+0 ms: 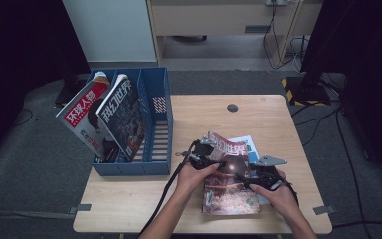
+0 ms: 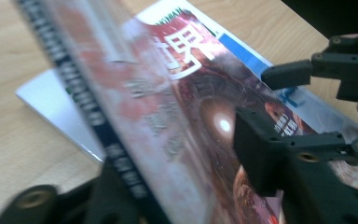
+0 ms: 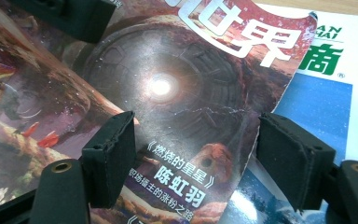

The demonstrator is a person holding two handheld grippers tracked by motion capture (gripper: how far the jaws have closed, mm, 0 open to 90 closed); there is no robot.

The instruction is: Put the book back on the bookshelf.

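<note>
A red-brown magazine [image 1: 231,186] lies on a white and blue magazine [image 1: 247,143] at the table's front right. Its left edge is raised off the table. My left gripper [image 1: 206,155] is shut on that edge, and in the left gripper view the spine [image 2: 98,126] runs between its jaws [image 2: 182,163]. My right gripper [image 1: 251,177] is open at the cover's right edge. In the right gripper view [image 3: 200,149] one jaw rests over the red-brown cover [image 3: 168,93] and the other over the white and blue magazine [image 3: 326,102].
A blue file rack [image 1: 156,124] stands at the table's left edge. Two magazines lean in it, one with a red title band [image 1: 84,112] and one dark [image 1: 124,117]. A round cable hole [image 1: 232,107] sits at the back of the wooden table [image 1: 204,112].
</note>
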